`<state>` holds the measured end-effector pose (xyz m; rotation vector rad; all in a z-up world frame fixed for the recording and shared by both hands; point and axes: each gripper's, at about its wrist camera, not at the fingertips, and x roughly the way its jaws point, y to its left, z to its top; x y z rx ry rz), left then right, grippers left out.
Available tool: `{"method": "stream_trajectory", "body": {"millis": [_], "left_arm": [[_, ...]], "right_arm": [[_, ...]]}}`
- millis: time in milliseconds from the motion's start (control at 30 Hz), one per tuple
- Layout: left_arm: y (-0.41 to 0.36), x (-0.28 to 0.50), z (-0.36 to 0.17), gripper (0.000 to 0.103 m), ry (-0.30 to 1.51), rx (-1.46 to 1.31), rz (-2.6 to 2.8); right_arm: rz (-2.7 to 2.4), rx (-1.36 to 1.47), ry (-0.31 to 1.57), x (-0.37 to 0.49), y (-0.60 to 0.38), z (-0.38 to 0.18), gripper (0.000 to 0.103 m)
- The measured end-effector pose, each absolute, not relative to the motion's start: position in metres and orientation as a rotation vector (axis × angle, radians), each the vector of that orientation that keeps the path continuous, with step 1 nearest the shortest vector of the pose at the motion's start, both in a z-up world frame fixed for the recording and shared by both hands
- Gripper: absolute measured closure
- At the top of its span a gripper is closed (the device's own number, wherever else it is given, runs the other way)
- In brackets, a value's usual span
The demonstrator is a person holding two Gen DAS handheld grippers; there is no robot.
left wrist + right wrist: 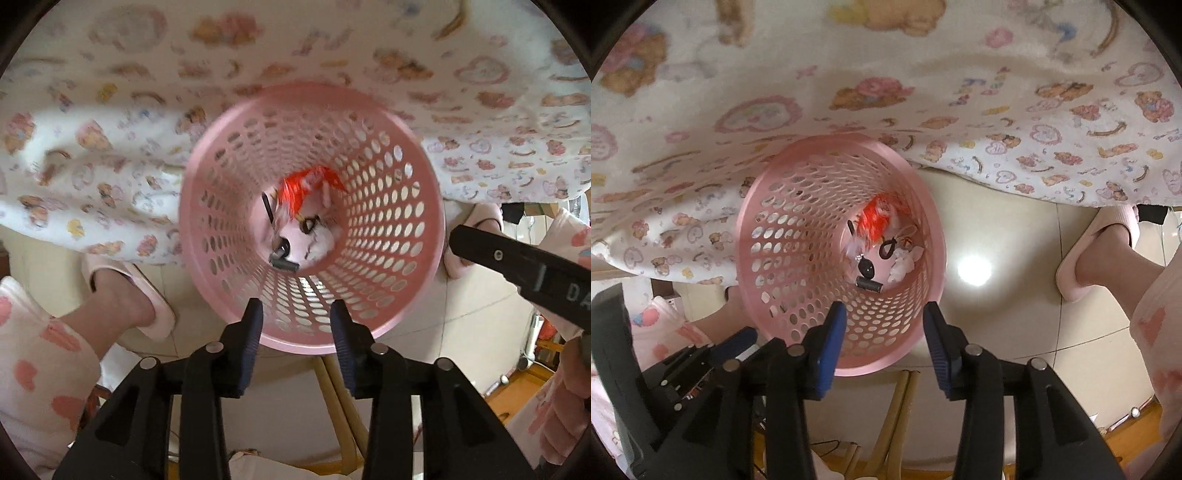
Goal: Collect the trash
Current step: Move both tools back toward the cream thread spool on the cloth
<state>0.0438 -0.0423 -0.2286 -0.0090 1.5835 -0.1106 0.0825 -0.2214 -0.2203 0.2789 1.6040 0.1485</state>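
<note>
Both grippers are hanging over the pink basket (413, 236), pointing almost straight down into its mouth. The left gripper (296, 306) is holding its dark ribbed pads apart with nothing between them, just open air above the basket's near wall at six o'clock. The right gripper (884, 308) is doing the same, blue-edged pads spread, empty, sitting over the near rim of the basket (750, 236).

Down at the bottom the trash is lying well below both sets of fingertips, toward twelve o'clock of them. A crinkly orange wrapper (306, 184) is sitting at the top of the heap, glossy and crumpled. White crumpled tissue (314, 243) is bunching up beneath it, soft and wadded. A short dark cylinder (284, 264) is resting at six o'clock of the pile, nearest the fingers, with a rounded dark lump just above it.

In the right wrist view the same wrapper (877, 218), tissue (903, 266) and cylinder (868, 285) are showing, plus a small black loop (888, 247) between them.

The basket is round, smooth plastic, its walls pierced by rows of oval holes. A fleecy bear-print blanket (110, 140) is draping behind it from nine to three o'clock, and a person's pink slipper (1097, 254) is standing on the glossy pale floor tiles at three o'clock
</note>
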Motion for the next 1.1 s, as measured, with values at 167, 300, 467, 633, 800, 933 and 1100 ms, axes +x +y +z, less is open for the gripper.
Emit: {"method": "stream_trajectory", "body": {"millis": [167,300,467,633,800,933,1100], "left_arm": [[-0.040,0.043,-0.204,0.061,1.508,0.008,-0.073],[-0.036,0.043,-0.176,0.058,1.413,0.024,-0.063],[-0.034,0.039,-0.132,0.052,1.252,0.028,-0.065],[-0.031,0.032,-0.104,0.048,1.175,-0.008,-0.098],[-0.031,0.030,-0.082,0.045,1.049,0.035,-0.050],[-0.028,0.026,-0.069,0.032,0.969,0.028,-0.045],[-0.033,0.027,-0.066,0.021,0.939,0.079,-0.021]], "right_arm": [[0.149,0.218,1.530,0.082,-0.218,-0.202,0.062],[0.217,0.271,1.505,0.079,-0.218,-0.179,0.062],[0.257,0.265,1.369,0.075,-0.221,-0.134,0.062],[0.260,0.221,1.218,0.070,-0.221,-0.095,0.061],[0.280,0.179,0.991,0.064,-0.225,-0.045,0.059],[0.254,0.136,0.870,0.059,-0.226,-0.027,0.057],[0.245,0.102,0.839,0.059,-0.221,-0.027,0.057]]}}
